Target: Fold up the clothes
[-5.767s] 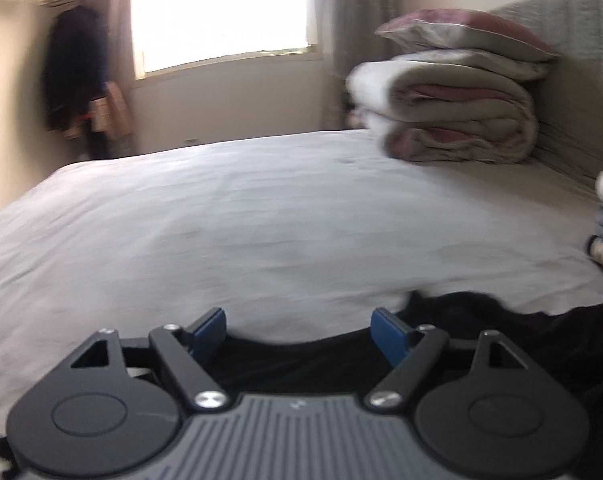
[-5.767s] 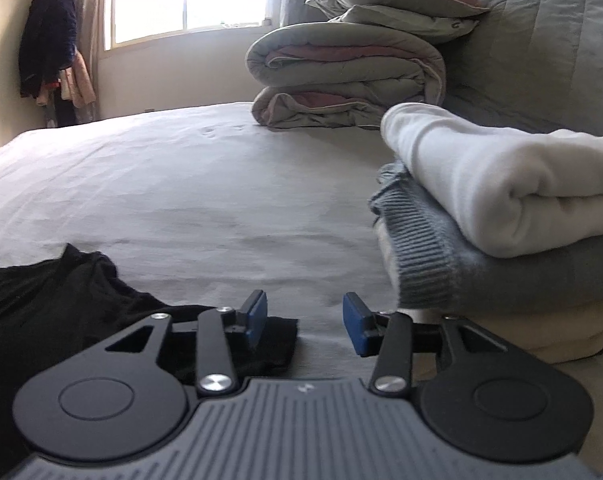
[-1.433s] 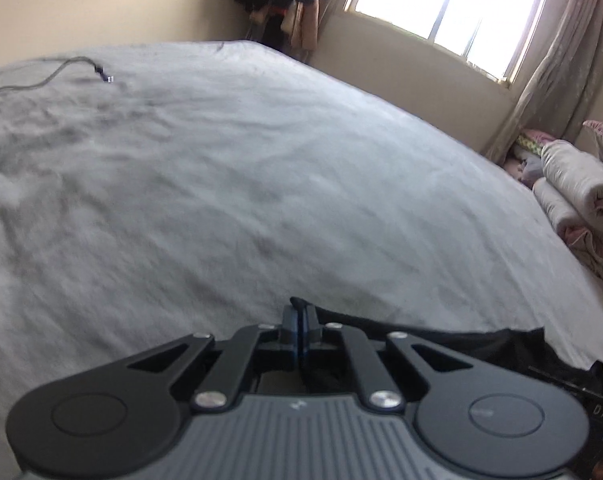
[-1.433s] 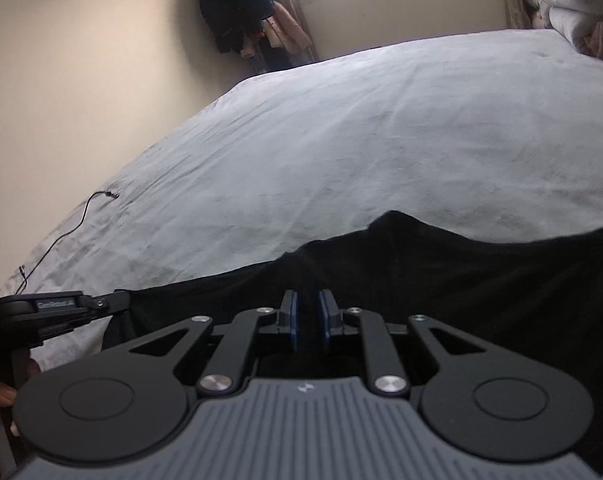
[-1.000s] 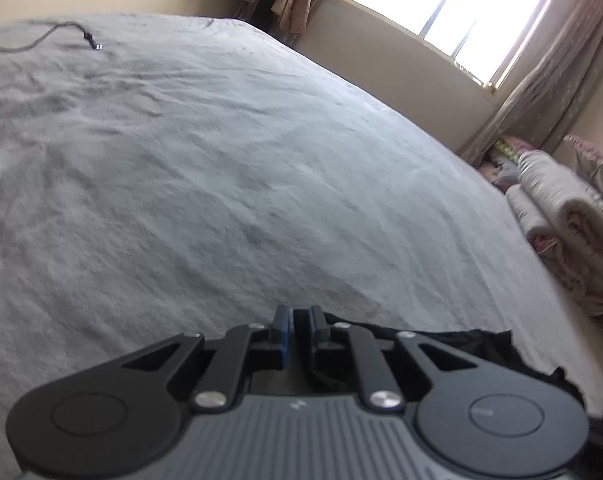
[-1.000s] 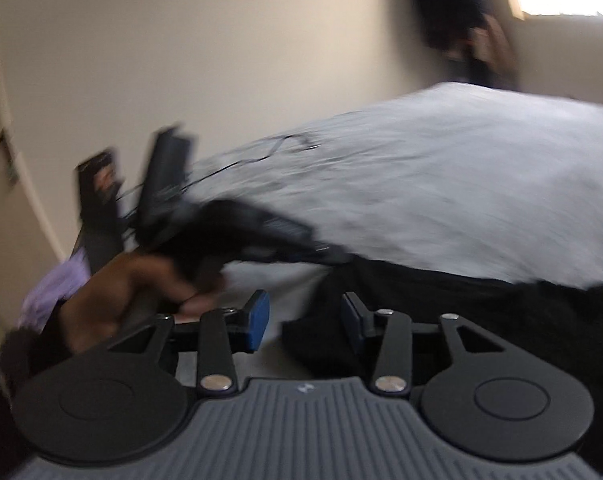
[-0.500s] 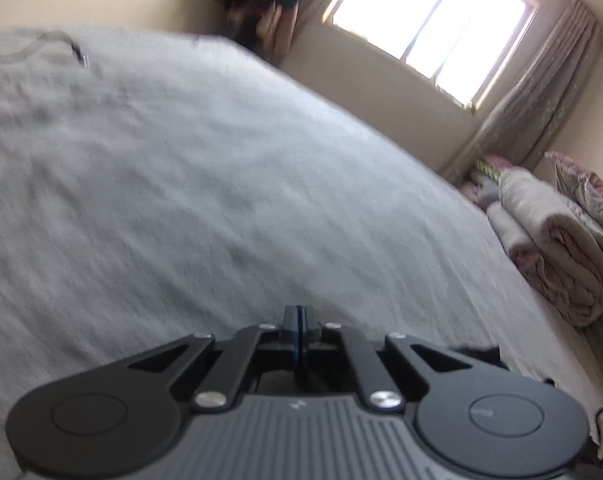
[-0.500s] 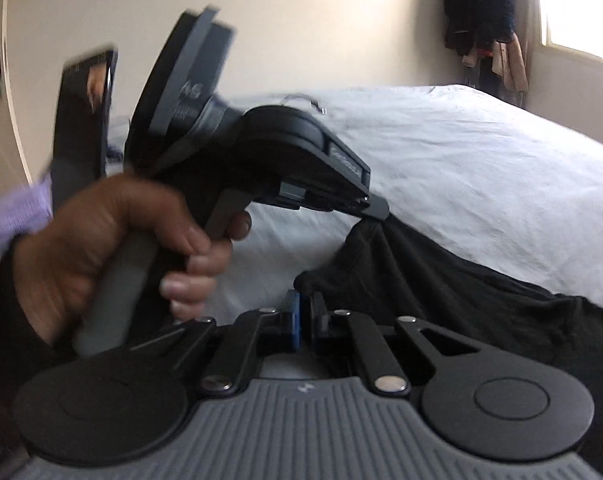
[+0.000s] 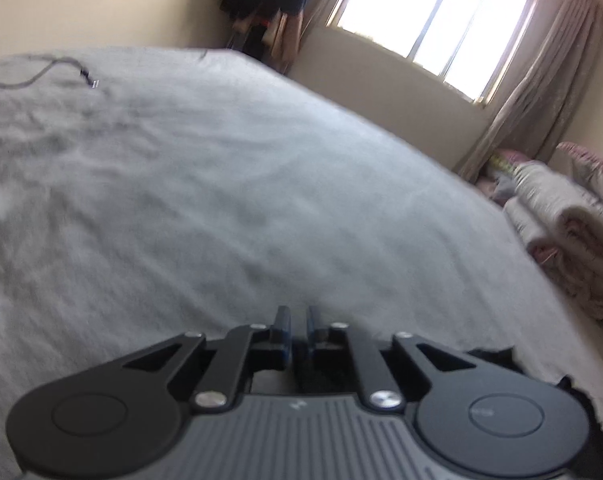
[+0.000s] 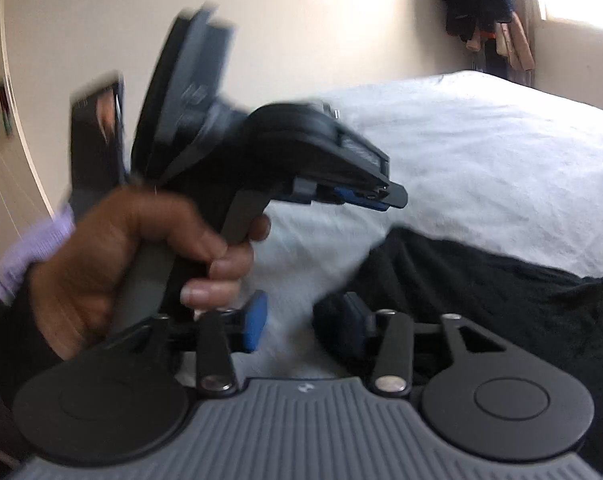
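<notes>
Since a moment ago both tongs have parted, left tongs [image 9: 298, 330] slightly and right tongs [image 10: 305, 322] wide, neither gripping the black garment [image 10: 501, 300] on the bed [image 9: 221, 208]; regrip its edge squarely.

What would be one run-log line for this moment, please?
left hand-held gripper: slightly open, lifted over bed | right hand-held gripper: open at edge of black garment | fold: not yet done

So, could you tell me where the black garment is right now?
In the right wrist view, the black garment lies on the bed, lower right.
</notes>
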A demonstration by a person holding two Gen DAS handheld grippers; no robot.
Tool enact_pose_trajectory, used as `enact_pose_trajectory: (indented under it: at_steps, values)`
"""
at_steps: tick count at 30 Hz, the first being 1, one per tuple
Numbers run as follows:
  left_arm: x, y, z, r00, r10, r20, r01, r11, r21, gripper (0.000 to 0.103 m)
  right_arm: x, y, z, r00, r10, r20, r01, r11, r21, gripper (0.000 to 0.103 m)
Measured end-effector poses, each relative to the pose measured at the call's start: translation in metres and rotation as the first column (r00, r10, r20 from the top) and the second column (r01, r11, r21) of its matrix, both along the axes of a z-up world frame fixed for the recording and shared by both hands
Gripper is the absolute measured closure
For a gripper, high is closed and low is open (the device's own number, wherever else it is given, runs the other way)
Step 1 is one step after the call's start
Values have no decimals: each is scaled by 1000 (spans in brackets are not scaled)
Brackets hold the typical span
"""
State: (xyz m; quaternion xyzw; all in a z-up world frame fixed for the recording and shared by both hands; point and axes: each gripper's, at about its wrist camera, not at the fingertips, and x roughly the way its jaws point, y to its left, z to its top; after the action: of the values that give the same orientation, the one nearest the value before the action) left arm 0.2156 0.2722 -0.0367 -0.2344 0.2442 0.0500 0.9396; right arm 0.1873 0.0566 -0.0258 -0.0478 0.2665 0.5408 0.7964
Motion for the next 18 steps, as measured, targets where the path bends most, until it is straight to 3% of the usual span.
enact_pose_trajectory:
  at_steps: [2, 5, 8, 13, 15, 18]
  values:
    - [-5, -2, 8, 998, -29, 49, 30, 999, -20, 79, 2, -11, 11, 1000, -11, -13, 12, 999, 51, 55]
    - [-9, -7, 17, 992, -85, 94, 89, 995, -38, 79, 8, -31, 26, 998, -64, -23, 65, 994, 87, 54]
    - [-5, -20, 16, 981, -158, 113, 162, 986, -27, 78, 21, -53, 33, 983, -180, -25, 181, 979, 91, 51]
    - [13, -34, -9, 973, -227, 51, 228, 973, -22, 76, 46, -83, 30, 927, -374, -31, 375, 926, 44, 50]
    - [20, -36, -20, 979, -205, -21, 205, 979, 18, 76, 54, -90, 26, 893, -449, -8, 449, 893, 1, 50]
    - [23, -35, -24, 988, -143, -65, 147, 987, 65, 79, 62, -97, 19, 853, -521, 27, 521, 851, -55, 50]
